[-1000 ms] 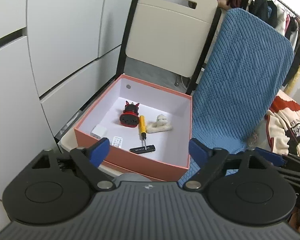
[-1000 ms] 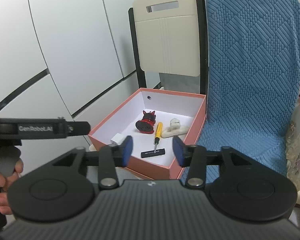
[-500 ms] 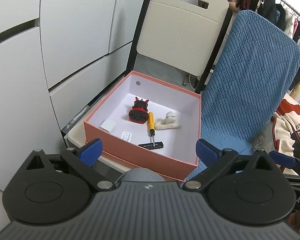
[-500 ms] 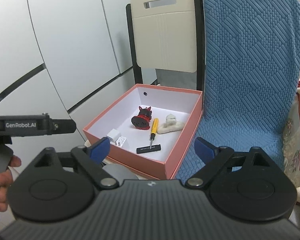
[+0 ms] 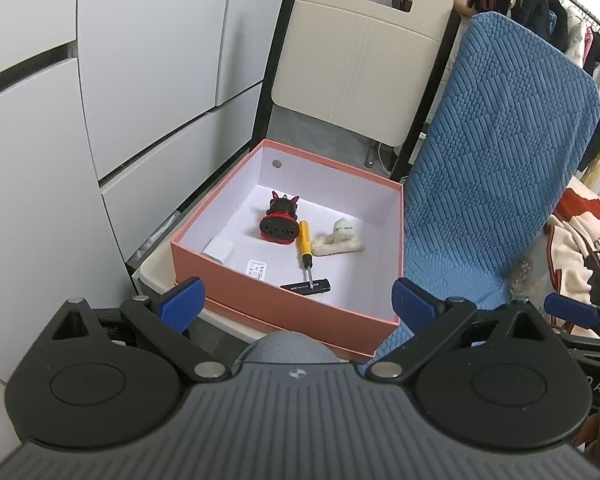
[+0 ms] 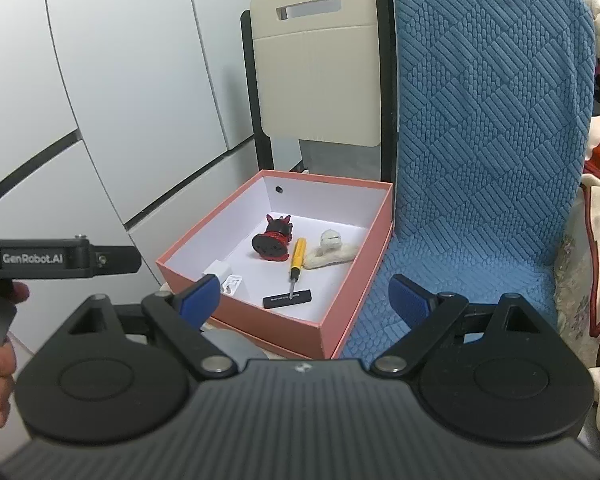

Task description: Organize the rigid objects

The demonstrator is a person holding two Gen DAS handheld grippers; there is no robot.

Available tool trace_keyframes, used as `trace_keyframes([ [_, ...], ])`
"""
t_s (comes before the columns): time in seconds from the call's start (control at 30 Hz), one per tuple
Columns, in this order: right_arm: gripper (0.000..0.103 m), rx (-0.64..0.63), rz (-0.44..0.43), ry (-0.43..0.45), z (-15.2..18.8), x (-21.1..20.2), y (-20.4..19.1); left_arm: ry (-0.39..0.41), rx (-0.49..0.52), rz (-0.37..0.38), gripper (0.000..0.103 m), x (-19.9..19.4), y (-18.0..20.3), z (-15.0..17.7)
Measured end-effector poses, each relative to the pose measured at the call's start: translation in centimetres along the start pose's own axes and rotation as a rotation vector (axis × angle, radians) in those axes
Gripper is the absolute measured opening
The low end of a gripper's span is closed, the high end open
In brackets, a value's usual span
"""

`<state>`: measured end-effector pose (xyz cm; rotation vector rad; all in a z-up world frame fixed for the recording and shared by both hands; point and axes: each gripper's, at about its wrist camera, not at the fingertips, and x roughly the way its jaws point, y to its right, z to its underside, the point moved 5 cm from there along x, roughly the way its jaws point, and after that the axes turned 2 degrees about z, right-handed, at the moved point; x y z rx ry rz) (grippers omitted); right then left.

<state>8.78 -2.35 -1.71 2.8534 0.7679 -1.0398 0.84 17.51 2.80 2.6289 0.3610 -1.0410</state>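
Left gripper [image 5: 296, 300]: I see its two blue fingers spread wide with nothing between them, hanging in front of the box, short of its near wall.
Right gripper [image 6: 306, 298]: jaws also wide apart and empty on my feed; it hangs short of the box's near corner, with the left unit's black body off to its left.
Box [image 5: 284, 304]: salmon-pink outside, white inside, no lid on it, sitting on the seat of the cream chair [image 5: 364, 68] against the white panelled wall.
Red and black figurine [image 5: 281, 224]: lying on its side near the middle of the box floor, round base toward me.
Yellow screwdriver [image 5: 306, 246]: lies just right of the figurine, handle away from me, metal tip reaching the black bar.
Black bar [image 5: 307, 287]: flat on the box floor close to the near wall, crossways under the screwdriver tip.
Cream plush toy [image 5: 338, 237]: just right of the screwdriver handle.
White block [image 5: 219, 249]: in the left near part of the box, by the left wall.
Small white card [image 5: 256, 269]: flat between the white block and the black bar.
Blue textured cushion [image 5: 496, 168]: draped over the neighbouring seat, touching the box's right wall.
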Motion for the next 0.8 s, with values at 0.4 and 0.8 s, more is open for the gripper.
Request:
trace_keyframes([
  [0.4,0.093,-0.001,0.01,0.007,-0.08,-0.25,-0.27,0.007,-0.005,0.033,0.101,-0.16,0.13,0.17],
  [0.8,0.093,-0.005,-0.007,0.004,0.17,-0.39,-0.47,0.004,0.005,0.038,0.101,-0.17,0.16,0.52],
])
